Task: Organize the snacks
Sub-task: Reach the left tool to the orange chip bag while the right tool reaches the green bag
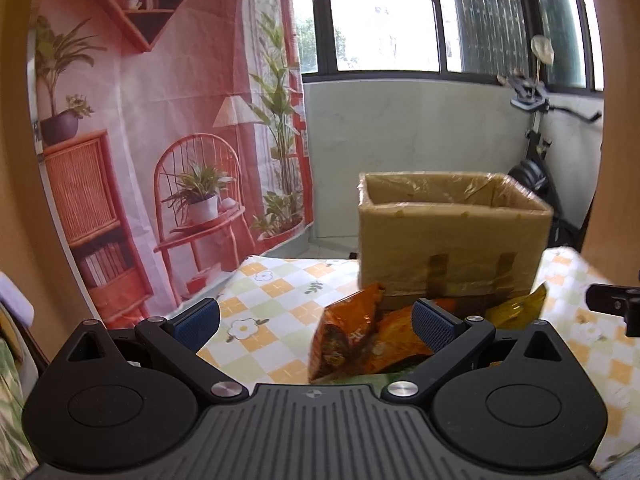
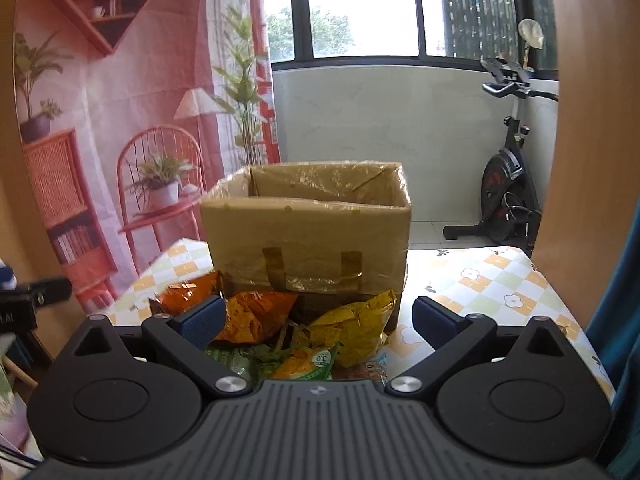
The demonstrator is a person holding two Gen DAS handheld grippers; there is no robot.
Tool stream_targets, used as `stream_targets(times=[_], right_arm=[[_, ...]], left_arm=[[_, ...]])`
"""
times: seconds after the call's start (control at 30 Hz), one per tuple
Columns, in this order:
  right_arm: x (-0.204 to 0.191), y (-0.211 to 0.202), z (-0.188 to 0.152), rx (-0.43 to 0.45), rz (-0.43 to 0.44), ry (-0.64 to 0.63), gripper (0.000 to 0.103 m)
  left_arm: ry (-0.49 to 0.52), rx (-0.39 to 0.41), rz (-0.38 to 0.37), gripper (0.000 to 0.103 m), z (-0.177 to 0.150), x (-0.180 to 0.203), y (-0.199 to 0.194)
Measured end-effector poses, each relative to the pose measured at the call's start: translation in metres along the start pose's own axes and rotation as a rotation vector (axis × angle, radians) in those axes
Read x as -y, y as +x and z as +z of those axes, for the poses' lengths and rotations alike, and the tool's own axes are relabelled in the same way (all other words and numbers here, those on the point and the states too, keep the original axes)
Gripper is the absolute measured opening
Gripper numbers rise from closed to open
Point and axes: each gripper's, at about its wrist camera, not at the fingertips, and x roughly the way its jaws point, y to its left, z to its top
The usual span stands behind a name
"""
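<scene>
While both grippers hover low over the checked tablecloth (image 2: 500,276), the snack bags lie heaped ahead of their fingers, against the near wall of the cardboard box (image 2: 306,224). That box stands upright beyond both pairs of jaws, its open top facing up and its long side turned toward the cameras. Between the spread jaws of the left gripper (image 1: 316,318), an orange bag (image 1: 348,336) stands tilted, its long axis running up and away with its crimped top corner pointing toward the box; the right-hand blue pad (image 1: 434,322) sits in front of part of it, though contact cannot be judged. Past that pad, a yellow bag (image 1: 520,306) pokes a corner upward.

From the right wrist view, the right gripper (image 2: 318,316) also has its jaws wide apart and pinching nothing. Between them lie the yellow bag (image 2: 356,326), slanting up toward the box, and a green packet (image 2: 304,358) lying flat nearest the palm. Orange bags (image 2: 256,314) lie just beyond the left-hand pad. Both grippers are held level, pointing straight at the box.
</scene>
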Motion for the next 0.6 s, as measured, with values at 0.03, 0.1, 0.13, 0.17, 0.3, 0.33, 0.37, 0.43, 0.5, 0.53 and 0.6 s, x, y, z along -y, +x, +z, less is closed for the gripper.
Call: stream_targets(times=[0.03, 0.1, 0.13, 0.17, 0.3, 0.33, 0.37, 0.43, 0.5, 0.53, 0.6], right_arm=[[-0.001, 0.006, -0.002, -0.005, -0.003, -0.010, 0.099], [-0.003, 0.019, -0.009, -0.019, -0.004, -0.030, 0.096], [-0.004, 0.026, -0.014, -0.030, 0.001, -0.041, 0.095], [-0.004, 0.034, -0.018, -0.044, 0.010, -0.052, 0.092], [-0.009, 0.063, -0.038, -0.105, 0.036, -0.091, 0.087], [-0.011, 0.069, -0.043, -0.117, 0.042, -0.101, 0.086], [-0.012, 0.076, -0.048, -0.129, 0.047, -0.112, 0.084], [-0.016, 0.087, -0.058, -0.148, 0.057, -0.134, 0.082], [-0.017, 0.097, -0.065, -0.163, 0.069, -0.158, 0.079], [-0.019, 0.102, -0.068, -0.171, 0.071, -0.168, 0.079], [-0.019, 0.109, -0.071, -0.181, 0.074, -0.170, 0.078]], left_arm=[[-0.004, -0.014, 0.001, 0.103, -0.001, -0.002, 0.008], [-0.029, -0.029, -0.003, 0.102, -0.006, -0.006, 0.021], [-0.043, -0.025, 0.005, 0.102, -0.010, -0.009, 0.028], [-0.055, -0.020, 0.015, 0.102, -0.014, -0.010, 0.032], [-0.093, -0.043, 0.003, 0.102, -0.033, -0.013, 0.053], [-0.102, -0.063, -0.015, 0.102, -0.037, -0.013, 0.060], [-0.108, -0.076, -0.033, 0.102, -0.041, -0.014, 0.065], [-0.108, -0.101, -0.057, 0.102, -0.049, -0.012, 0.076], [-0.084, -0.120, -0.056, 0.099, -0.053, -0.007, 0.084], [-0.072, -0.127, -0.059, 0.098, -0.055, -0.005, 0.086], [-0.060, -0.134, -0.065, 0.098, -0.060, -0.003, 0.090]])
